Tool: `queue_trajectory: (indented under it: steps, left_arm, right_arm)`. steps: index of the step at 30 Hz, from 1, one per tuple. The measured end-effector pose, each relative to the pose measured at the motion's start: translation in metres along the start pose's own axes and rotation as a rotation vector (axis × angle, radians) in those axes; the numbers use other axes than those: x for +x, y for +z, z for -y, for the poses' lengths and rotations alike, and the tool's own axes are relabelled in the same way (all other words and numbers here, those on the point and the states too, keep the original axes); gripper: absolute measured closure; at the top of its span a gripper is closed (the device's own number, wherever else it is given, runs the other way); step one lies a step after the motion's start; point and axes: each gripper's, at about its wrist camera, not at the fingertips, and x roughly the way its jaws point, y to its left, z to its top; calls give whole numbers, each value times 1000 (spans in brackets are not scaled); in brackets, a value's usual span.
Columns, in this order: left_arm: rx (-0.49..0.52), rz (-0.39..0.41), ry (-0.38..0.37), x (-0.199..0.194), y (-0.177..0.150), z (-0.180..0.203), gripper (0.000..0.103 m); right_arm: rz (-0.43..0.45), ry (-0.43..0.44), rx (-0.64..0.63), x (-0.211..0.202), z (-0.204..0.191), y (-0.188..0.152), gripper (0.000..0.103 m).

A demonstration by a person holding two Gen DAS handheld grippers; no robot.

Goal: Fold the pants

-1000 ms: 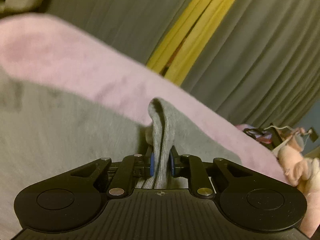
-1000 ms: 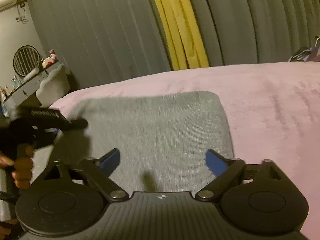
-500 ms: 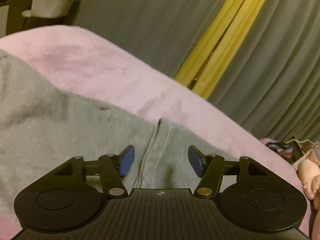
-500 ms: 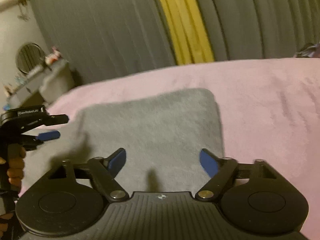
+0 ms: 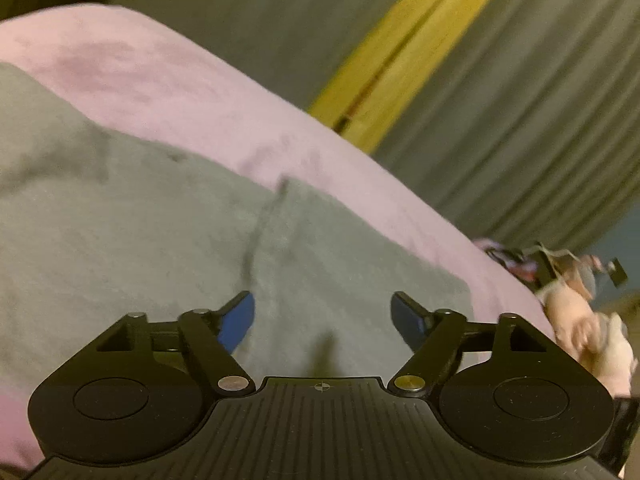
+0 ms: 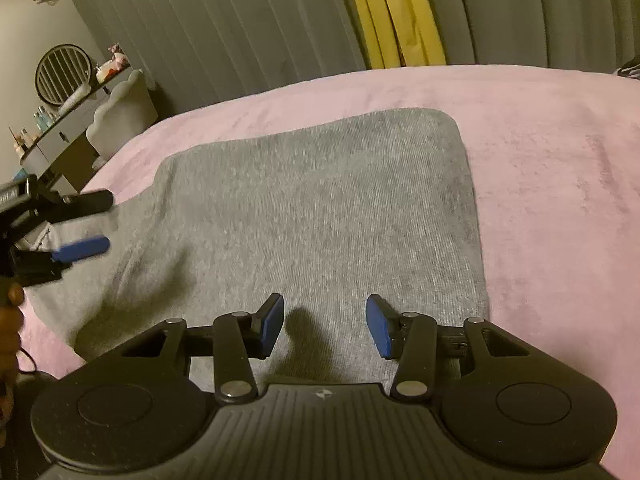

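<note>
The grey pants (image 6: 320, 208) lie folded flat on the pink bed cover (image 6: 552, 184), also shown in the left wrist view (image 5: 140, 220) with a seam or fold ridge (image 5: 264, 216) running away from me. My left gripper (image 5: 323, 316) is open and empty just above the cloth; it also shows at the left edge of the right wrist view (image 6: 84, 224). My right gripper (image 6: 325, 322) is open and empty, hovering over the near part of the pants.
Grey curtains (image 6: 224, 24) with a yellow strip (image 6: 396, 12) hang behind the bed. A dressing table with a round mirror (image 6: 62, 74) and chair stands at far left. A plush toy (image 5: 580, 320) and clutter lie at the bed's right.
My left gripper let go of the pinched grey cloth, opened wide and pulled back; the cloth dropped flat. My right gripper moved over the pants and its jaws narrowed somewhat.
</note>
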Motion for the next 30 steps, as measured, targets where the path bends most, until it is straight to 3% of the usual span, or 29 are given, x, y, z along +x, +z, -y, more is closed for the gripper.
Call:
queue_trajectory:
  steps: [2, 4, 7, 10, 12, 15, 17, 20, 24, 25, 28, 30]
  left_arm:
    - [30, -48, 16, 15, -10, 3, 16]
    - [104, -67, 93, 26, -19, 6, 18]
    - [190, -4, 187, 24, -23, 16, 20]
    - [162, 104, 329, 6, -16, 9, 17]
    - [15, 157, 326, -15, -3, -15, 17]
    - [-283, 272, 281, -58, 14, -67, 15]
    - [-447, 362, 307, -94, 15, -107, 12]
    - [-557, 437, 367, -134, 8, -154, 13]
    - [-719, 502, 371, -167, -15, -211, 13]
    - [-775, 512, 330, -169, -21, -225, 13]
    - [-928, 522, 107, -161, -35, -259, 13]
    - [-956, 503, 70, -153, -34, -271, 13]
  right_arm:
    - [6, 32, 20, -3, 2, 0, 57]
    - [1, 38, 35, -2, 4, 0, 55]
    - [-20, 17, 38, 1, 3, 0, 51]
    - [-22, 11, 15, -1, -3, 0, 39]
    - [-21, 11, 5, -3, -5, -1, 33]
    - [-23, 13, 13, -5, -4, -1, 26]
    - [-24, 20, 20, -4, -2, 0, 24]
    - [-31, 23, 16, -1, -2, 0, 20]
    - [-42, 27, -10, 3, -6, 0, 14]
    - [-45, 27, -16, 4, -6, 0, 12]
    - [-49, 33, -16, 6, -7, 0, 11]
    - [-49, 37, -10, 6, -6, 0, 11]
